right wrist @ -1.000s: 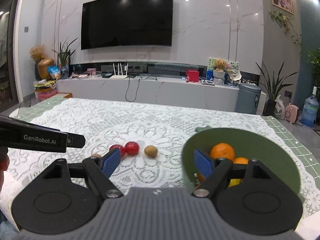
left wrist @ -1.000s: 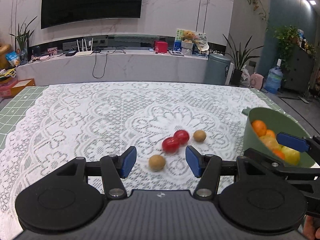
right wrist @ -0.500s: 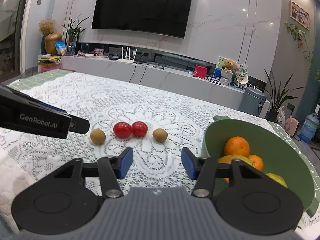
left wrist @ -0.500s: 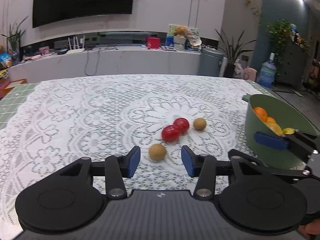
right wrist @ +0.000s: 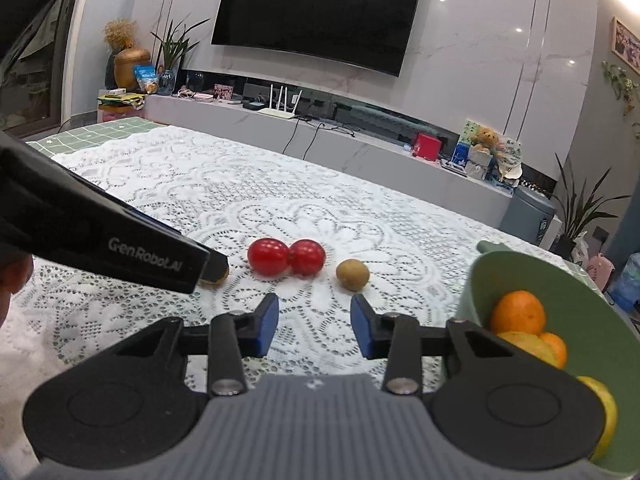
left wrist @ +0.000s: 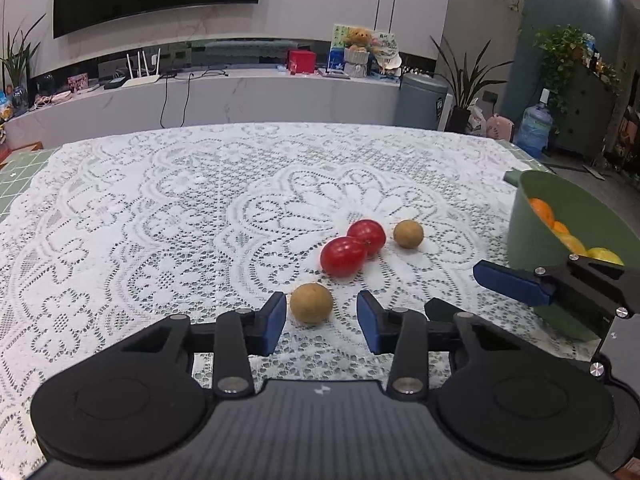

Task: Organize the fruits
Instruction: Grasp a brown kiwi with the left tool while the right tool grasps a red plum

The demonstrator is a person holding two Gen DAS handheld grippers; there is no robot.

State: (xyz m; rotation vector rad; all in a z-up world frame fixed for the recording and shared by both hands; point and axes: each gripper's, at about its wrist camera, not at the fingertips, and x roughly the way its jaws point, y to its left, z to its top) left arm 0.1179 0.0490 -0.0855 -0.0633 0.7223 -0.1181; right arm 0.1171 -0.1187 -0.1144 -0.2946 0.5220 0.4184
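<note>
On the white lace tablecloth lie two red tomatoes [left wrist: 352,246] touching each other, a brown kiwi [left wrist: 408,233] to their right and a nearer brown kiwi [left wrist: 311,303]. My left gripper [left wrist: 321,320] is open, its blue pads on either side of the nearer kiwi, apart from it. My right gripper [right wrist: 314,326] is open and empty, a little short of the tomatoes [right wrist: 286,257] and far kiwi [right wrist: 352,274]. The green bowl [right wrist: 568,300] at the right holds oranges [right wrist: 518,312] and a yellow fruit. The left gripper's body hides most of the nearer kiwi in the right wrist view.
The green bowl [left wrist: 532,240] stands near the table's right edge. The right gripper's finger [left wrist: 516,282] reaches in front of it. A green checked mat [right wrist: 108,130] shows beyond the cloth at the far left. A TV wall and low cabinet lie behind the table.
My left gripper has moved forward and its pads now flank the nearer kiwi. My right gripper has swung left from over the bowl toward the tomatoes and far kiwi.
</note>
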